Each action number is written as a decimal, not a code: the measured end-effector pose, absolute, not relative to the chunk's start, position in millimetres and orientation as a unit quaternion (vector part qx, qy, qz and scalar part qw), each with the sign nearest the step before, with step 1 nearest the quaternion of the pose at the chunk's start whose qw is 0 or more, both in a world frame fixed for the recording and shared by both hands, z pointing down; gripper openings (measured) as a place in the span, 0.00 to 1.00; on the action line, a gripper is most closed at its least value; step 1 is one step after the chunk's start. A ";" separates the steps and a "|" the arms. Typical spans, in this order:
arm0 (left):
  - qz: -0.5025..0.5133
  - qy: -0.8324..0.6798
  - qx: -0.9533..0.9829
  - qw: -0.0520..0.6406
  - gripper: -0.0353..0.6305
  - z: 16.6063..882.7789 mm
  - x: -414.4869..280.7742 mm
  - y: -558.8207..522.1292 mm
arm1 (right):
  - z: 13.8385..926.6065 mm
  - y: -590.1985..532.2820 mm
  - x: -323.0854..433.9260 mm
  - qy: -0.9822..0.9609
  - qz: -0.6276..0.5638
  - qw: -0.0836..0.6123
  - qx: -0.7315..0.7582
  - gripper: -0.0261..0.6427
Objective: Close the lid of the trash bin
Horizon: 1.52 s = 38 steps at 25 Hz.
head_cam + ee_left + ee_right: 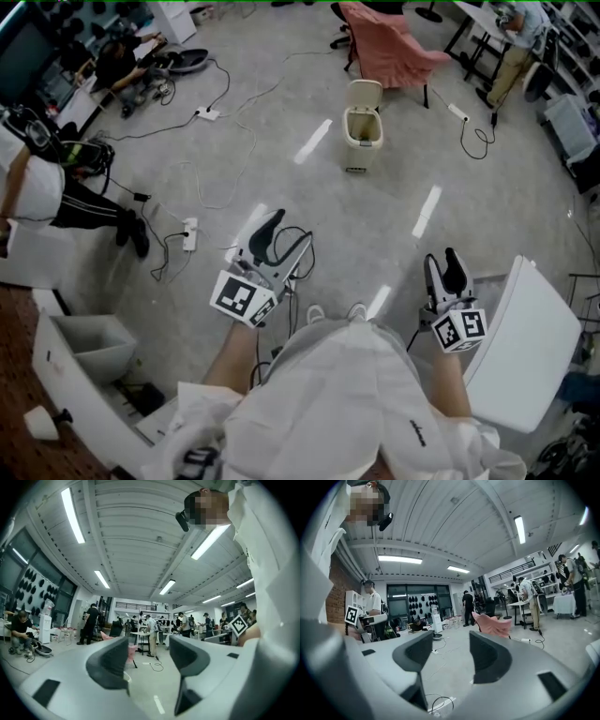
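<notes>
1. The trash bin (363,129) is standing on the grey floor (375,211), far ahead of the person, and its lid (365,93) is standing up open.
2. A pink chair (389,47) is sitting just behind it.
3. The left gripper (284,232) and the right gripper (442,262) are hovering well apart from the bin, each with jaws spread and nothing between them.

a pink cloth (389,47) drapes a chair at the far end of the grey floor (272,178); cables trail to a white power strip (190,234), and a white panel (525,342) sits at right
</notes>
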<state>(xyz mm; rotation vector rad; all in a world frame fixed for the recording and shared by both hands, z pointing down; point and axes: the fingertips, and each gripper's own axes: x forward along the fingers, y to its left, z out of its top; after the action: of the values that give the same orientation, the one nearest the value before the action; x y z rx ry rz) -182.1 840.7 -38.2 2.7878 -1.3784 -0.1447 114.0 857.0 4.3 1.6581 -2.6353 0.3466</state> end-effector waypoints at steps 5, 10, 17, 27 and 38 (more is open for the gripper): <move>-0.023 -0.442 0.897 0.011 0.66 -27.2 -180.5 835.4 | 11.7 851.8 94.8 -0.852 0.120 0.029 0.508 0.74; -0.023 -0.466 0.884 0.032 0.71 -19.1 -189.5 828.0 | 19.0 847.9 88.2 -0.853 0.119 0.056 0.504 0.84; -0.012 -0.467 0.883 0.043 0.71 -10.0 -178.6 798.7 | 29.4 821.5 93.9 -0.858 0.138 0.054 0.492 0.87; 0.006 -0.471 0.882 0.035 0.71 -9.5 -146.6 705.2 | 39.7 719.6 115.2 -0.868 0.150 0.036 0.472 0.87; 0.016 -0.484 0.873 0.052 0.71 -3.6 -83.6 552.3 | 38.8 561.6 157.4 -0.893 0.160 0.036 0.420 0.87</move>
<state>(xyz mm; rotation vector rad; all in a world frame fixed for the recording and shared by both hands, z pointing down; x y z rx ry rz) -83.6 552.3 -3.6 2.6555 -1.4724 0.0495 157.4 561.6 38.8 1.2890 -2.7427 0.4910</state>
